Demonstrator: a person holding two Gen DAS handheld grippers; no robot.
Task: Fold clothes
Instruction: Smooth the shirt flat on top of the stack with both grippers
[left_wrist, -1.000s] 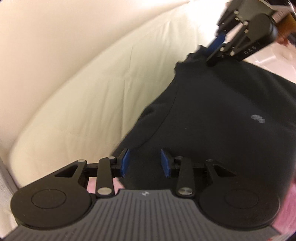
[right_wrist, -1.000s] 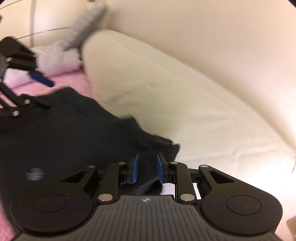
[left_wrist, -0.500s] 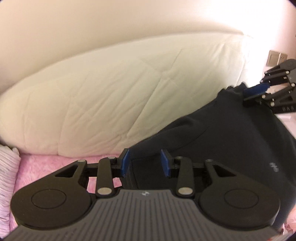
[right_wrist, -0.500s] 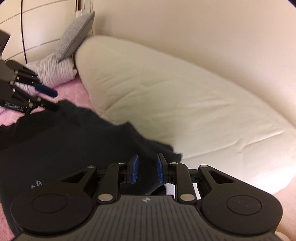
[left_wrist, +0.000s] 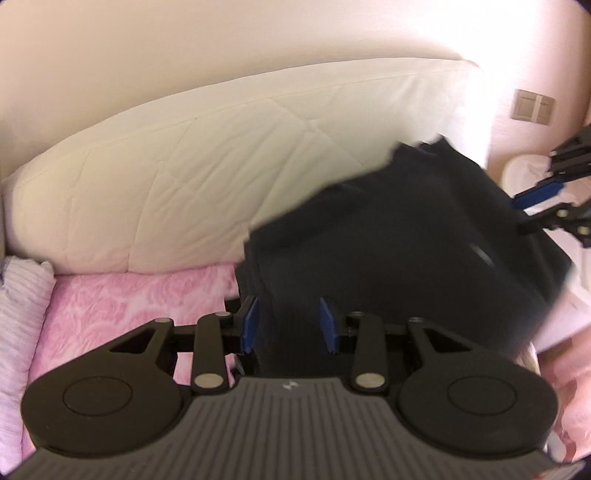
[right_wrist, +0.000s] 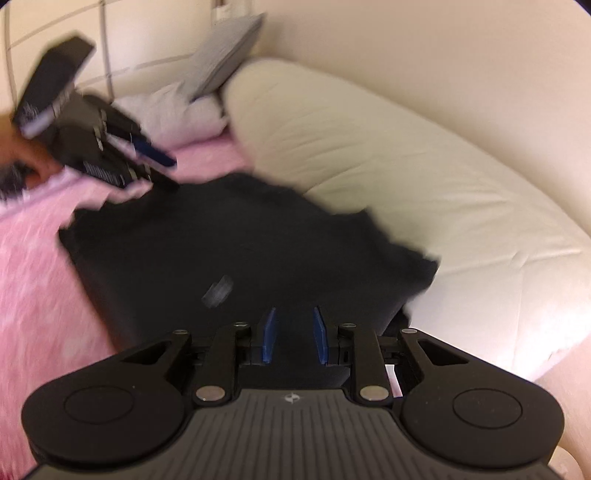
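Observation:
A dark navy garment (left_wrist: 406, 240) with a small pale logo (right_wrist: 218, 291) lies stretched between both grippers over the pink bedspread (left_wrist: 129, 302). My left gripper (left_wrist: 289, 325) has the garment's near left edge bunched between its blue pads. In the right wrist view the left gripper (right_wrist: 162, 170) sits at the garment's (right_wrist: 258, 240) far left corner, a person's hand (right_wrist: 22, 151) behind it. My right gripper (right_wrist: 294, 332) has dark cloth filling the gap between its pads. In the left wrist view the right gripper (left_wrist: 532, 210) meets the garment's right edge. Both views are motion-blurred.
A big cream duvet (left_wrist: 184, 166) is heaped along the wall behind the garment. A grey pillow (right_wrist: 225, 55) and a pale striped pillow (right_wrist: 173, 110) lie at the bed's head. A wall switch (left_wrist: 532, 107) shows at the right. Pink bedspread (right_wrist: 37, 277) stretches to the left.
Both grippers have swung across the bed and risen a little, the garment going with them. The left gripper has rolled, and pink bedspread now shows under it.

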